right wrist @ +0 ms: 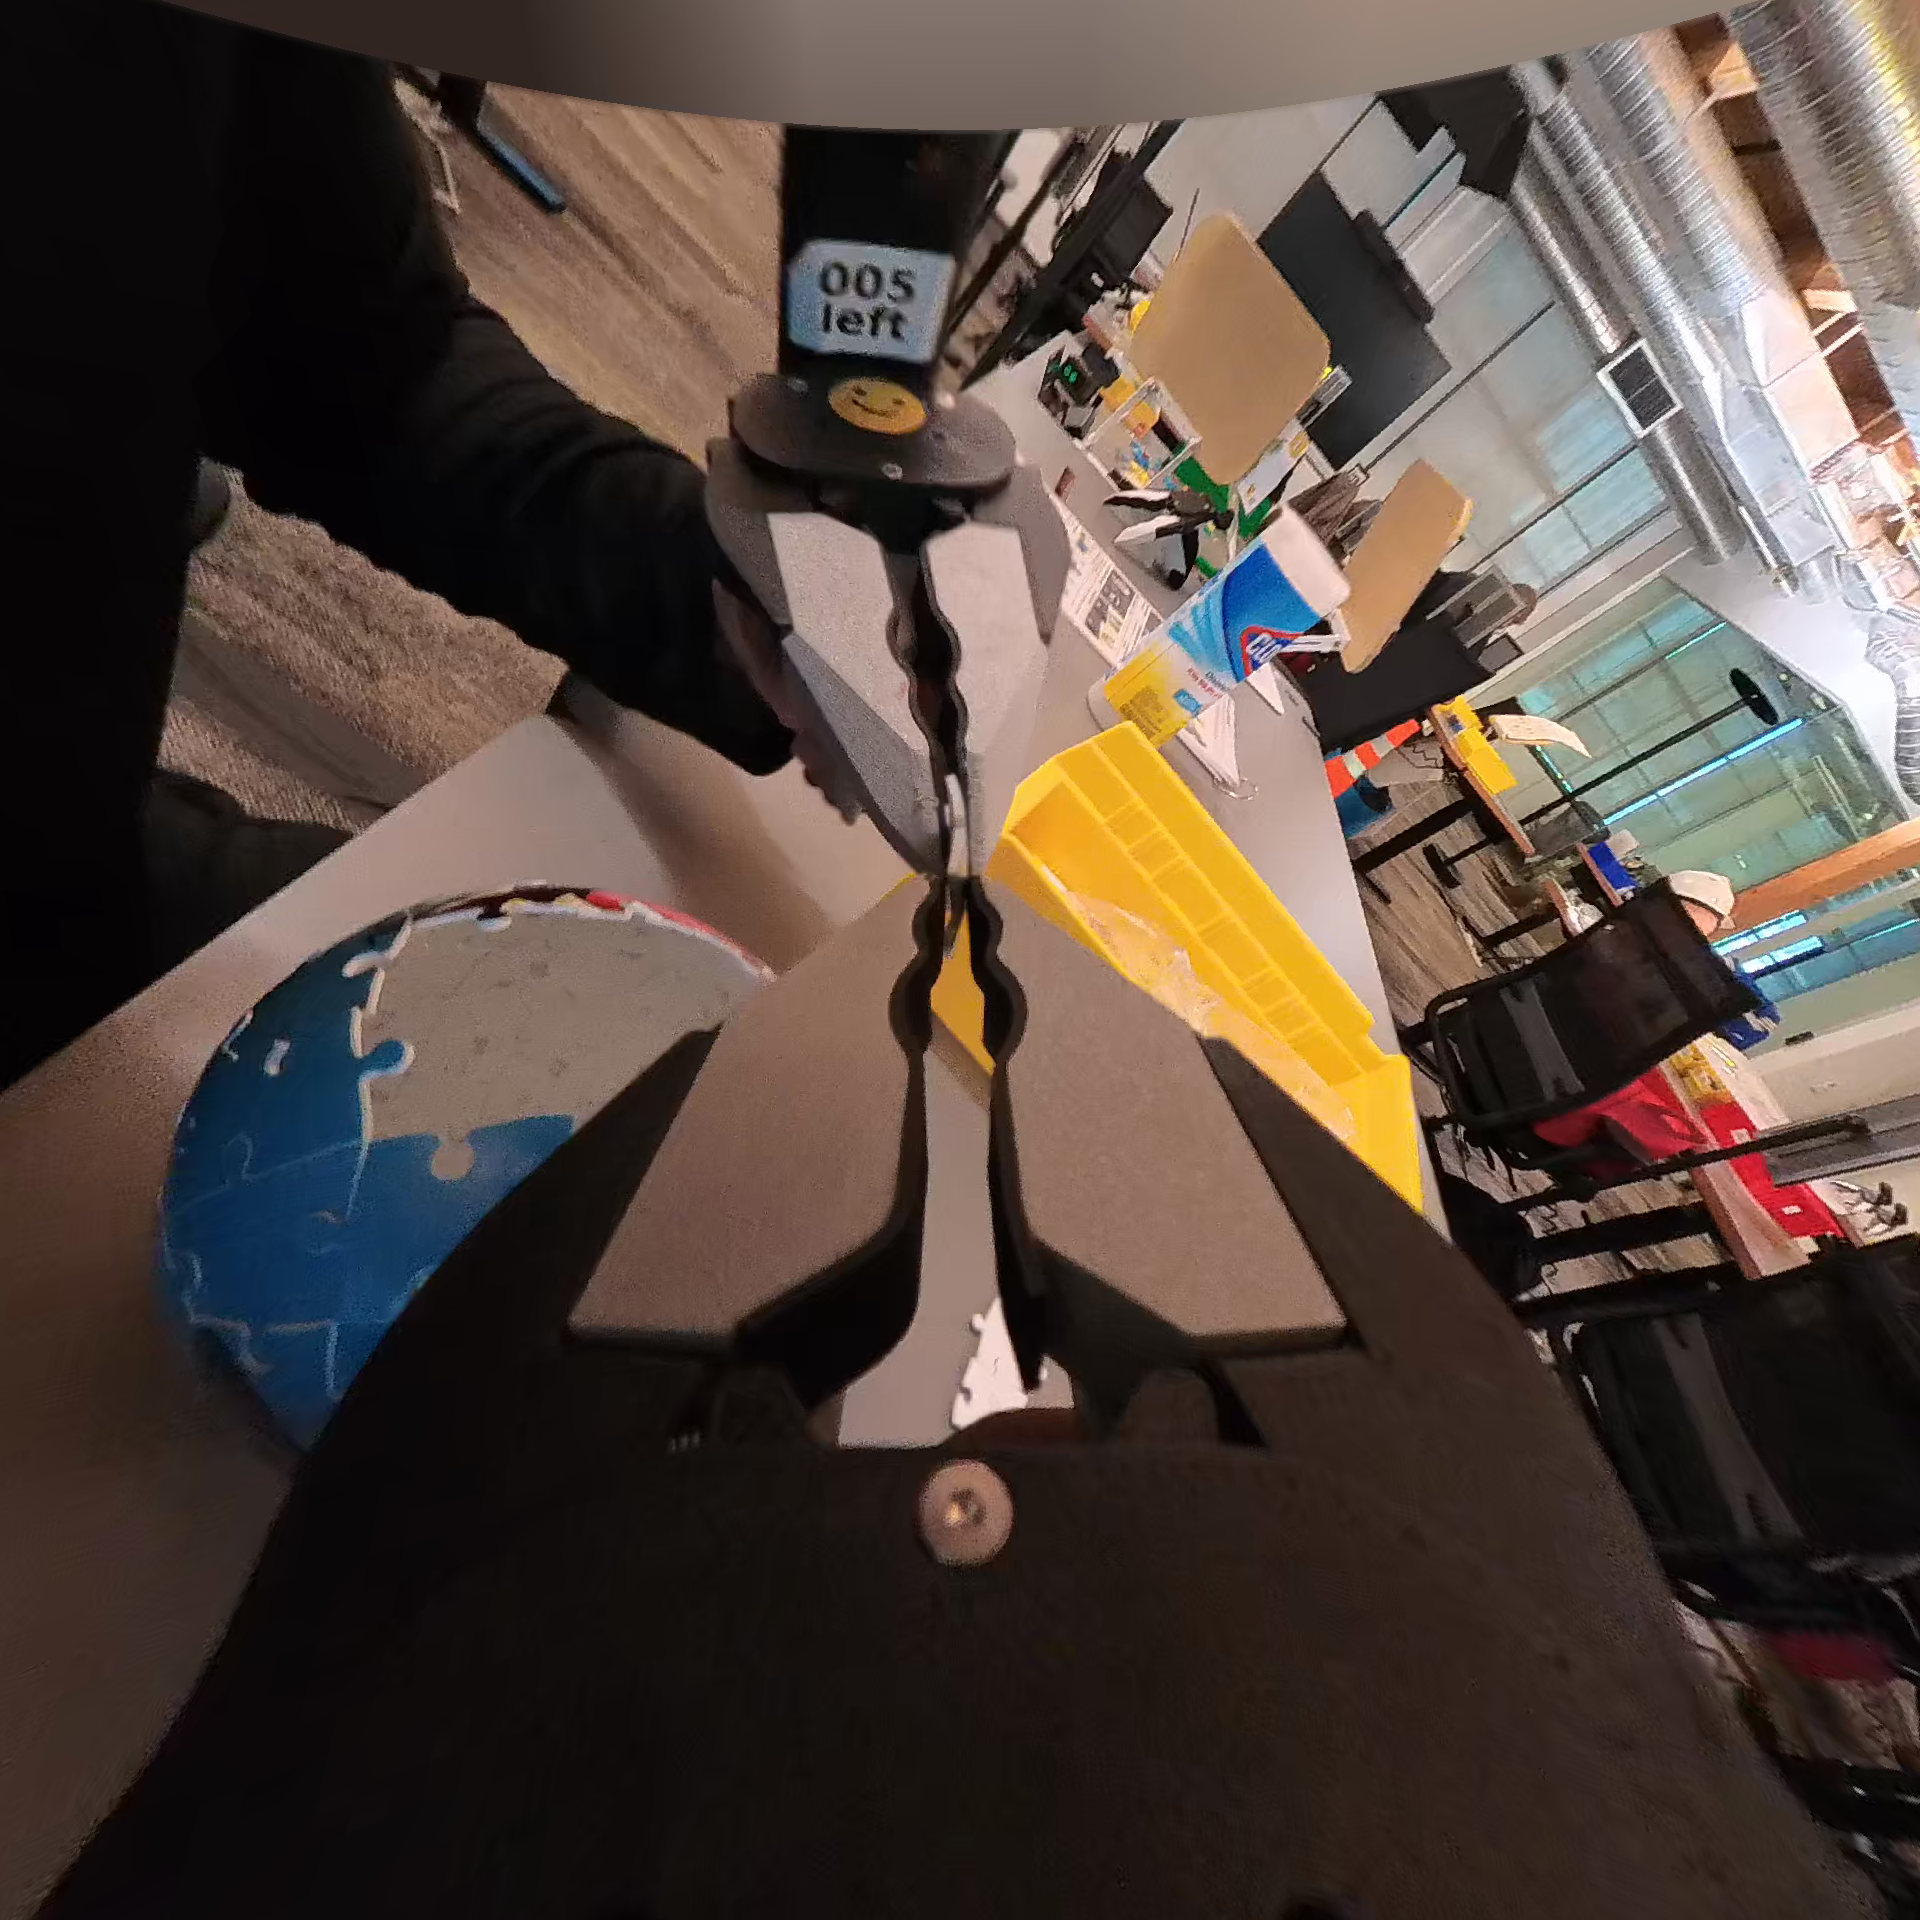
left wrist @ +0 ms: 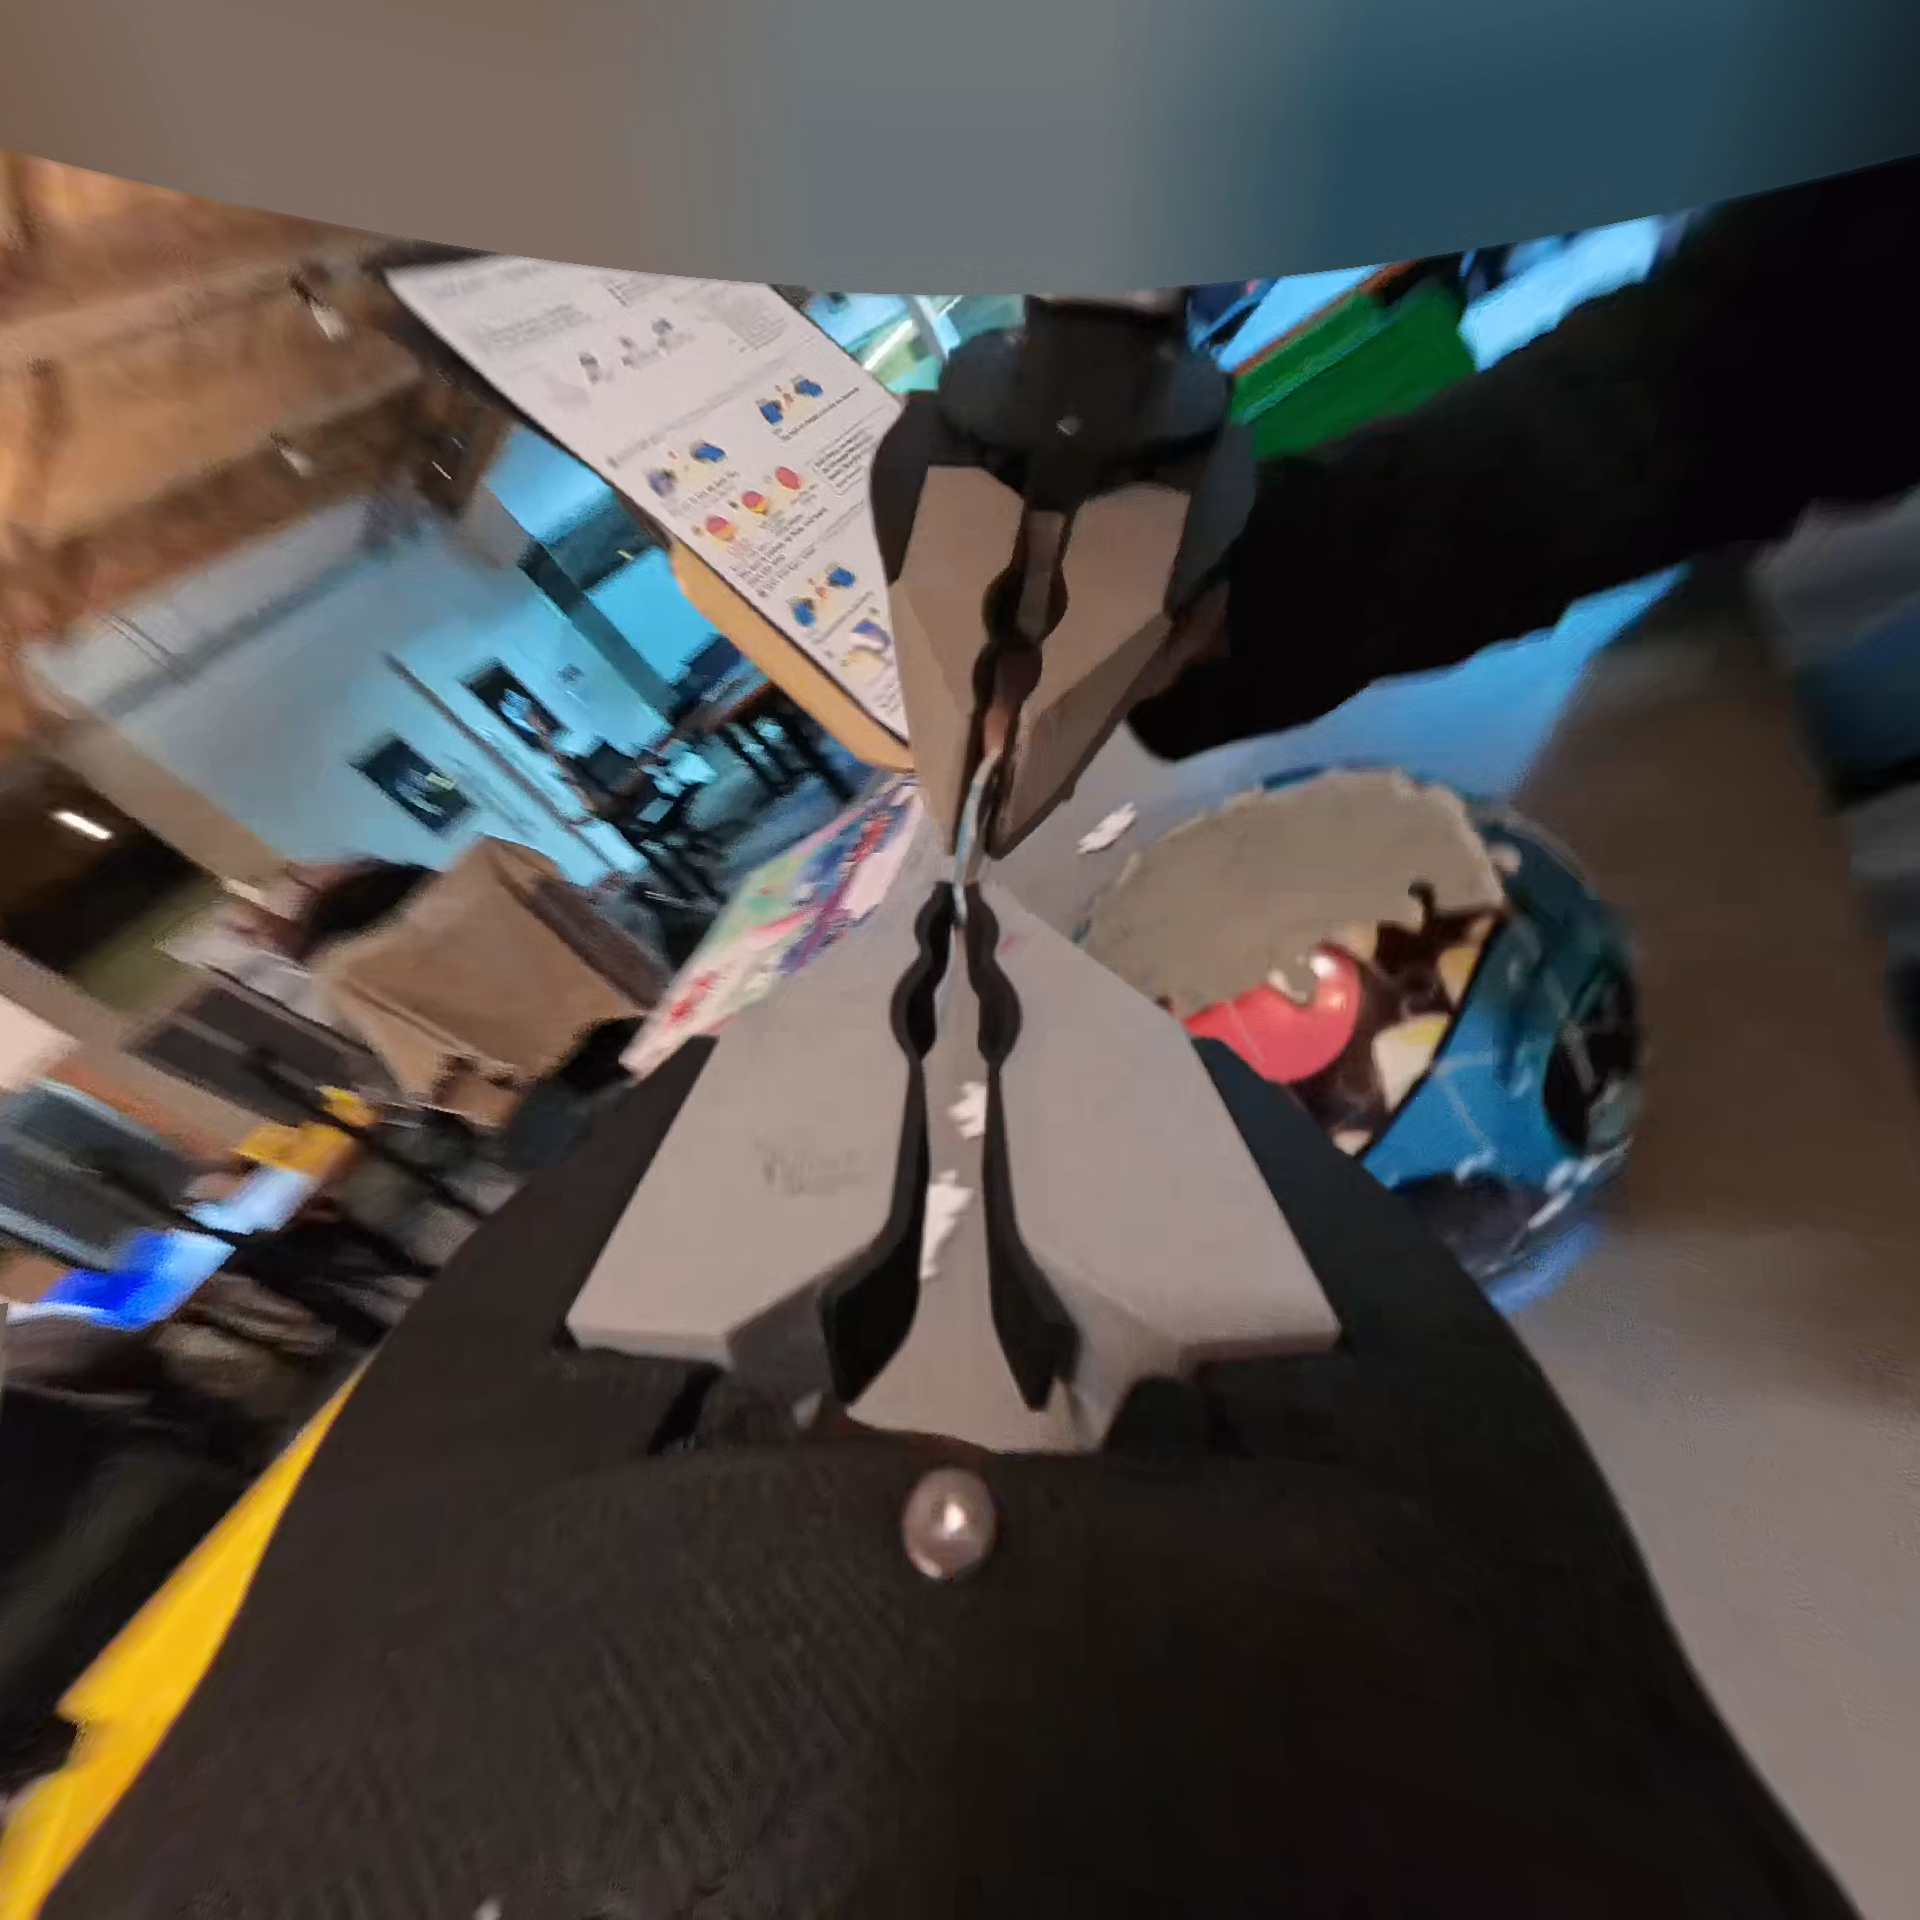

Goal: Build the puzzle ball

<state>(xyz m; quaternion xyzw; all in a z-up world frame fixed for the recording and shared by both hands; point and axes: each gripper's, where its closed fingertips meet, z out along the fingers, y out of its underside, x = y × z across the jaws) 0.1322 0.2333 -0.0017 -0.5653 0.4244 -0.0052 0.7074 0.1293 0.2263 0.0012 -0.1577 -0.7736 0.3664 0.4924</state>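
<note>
Grey-padded left gripper (left wrist: 961,902) and right gripper (left wrist: 987,831) meet tip to tip, both pinching one thin, light-blue puzzle piece (left wrist: 975,831), edge-on w/ long axis running along the fingers. Half-built blue puzzle ball (right wrist: 312,1174), a hollow shell w/ grey inside, sits on the grey tabletop (right wrist: 623,800) below, its opening facing up toward the grippers. Black-sleeved arms (left wrist: 1507,499) reach in from opposite sides.

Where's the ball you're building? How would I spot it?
Look at the grey table. Beside the two grippers that meet tip to tip sits the puzzle ball, on the opposite side from the yellow bin. It is the only round thing: a blue jigsaw shell, unfinished, with an open top showing its grey inside.
</note>
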